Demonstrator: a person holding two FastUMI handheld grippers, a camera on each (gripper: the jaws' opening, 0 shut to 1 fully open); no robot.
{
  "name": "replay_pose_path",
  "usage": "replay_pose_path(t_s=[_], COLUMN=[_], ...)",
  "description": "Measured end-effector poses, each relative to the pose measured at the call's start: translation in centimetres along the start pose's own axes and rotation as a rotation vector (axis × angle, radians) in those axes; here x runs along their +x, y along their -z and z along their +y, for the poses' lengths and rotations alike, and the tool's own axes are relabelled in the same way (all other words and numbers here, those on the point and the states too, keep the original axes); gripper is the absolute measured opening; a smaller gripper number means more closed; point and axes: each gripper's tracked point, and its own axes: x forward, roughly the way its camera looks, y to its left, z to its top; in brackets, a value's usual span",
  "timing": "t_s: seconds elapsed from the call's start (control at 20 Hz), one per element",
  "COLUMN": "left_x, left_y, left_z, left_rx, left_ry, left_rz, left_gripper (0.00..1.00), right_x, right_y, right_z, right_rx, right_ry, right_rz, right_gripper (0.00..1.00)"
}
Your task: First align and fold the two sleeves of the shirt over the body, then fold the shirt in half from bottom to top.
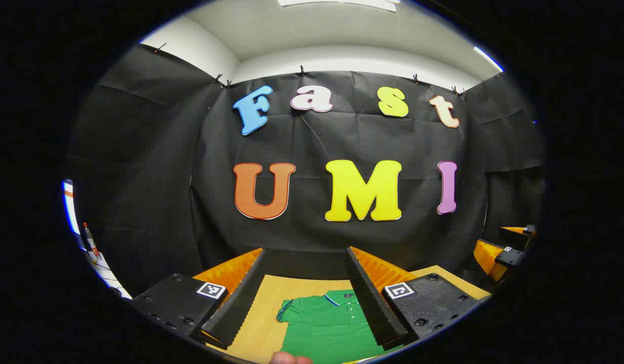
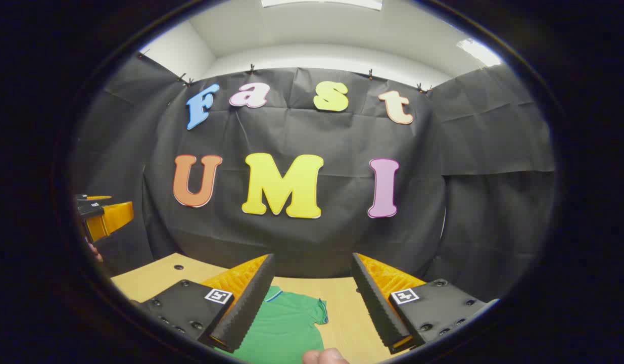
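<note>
Fingertip (image 1: 290, 358), bottom edge of the left gripper view: part of the holding hand, just below the shirt's image. A like fingertip (image 2: 324, 356) sits at the bottom edge of the right gripper view.

Left gripper (image 1: 306, 298): jaws spread wide, nothing between them but air; raised above the surface, tilted level so the far wall takes most of the frame. Judged a ready stance before reaching down.

Right gripper (image 2: 312, 303): jaws likewise spread, empty, held high.

Shirt (image 1: 332, 323): green, short-sleeved, collar with pale trim and button placket toward the wall. Lies flat on the surface, lower centre of the left gripper view, one sleeve out at frame left. In the right gripper view the shirt (image 2: 284, 323) shows lower centre-left, its other sleeve pointing frame right. Sleeves appear unfolded; no fold yet made.

Surface (image 2: 155, 278): pale wood, carrying the shirt laid open so each sleeve is reachable from its own side.
</note>
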Motion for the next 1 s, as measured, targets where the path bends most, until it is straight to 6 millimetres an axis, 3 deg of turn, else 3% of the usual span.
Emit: replay_pose_path(t_s=[0.4,1.0], left_x=[0.4,0.6], left_y=[0.7,1.4], left_z=[-2.2,-2.3], left_rx=[0.027,0.018], left_ry=[0.050,0.032], left_rz=[-0.010,0.009], left_gripper=[0.98,0.98], right_x=[0.6,1.7], right_y=[1.0,3.6], right_z=[-1.2,-1.7], right_rx=[-0.016,-0.030], right_ry=[0.008,-0.014], right_rz=[0.042,0.120], right_gripper=[0.98,0.98])
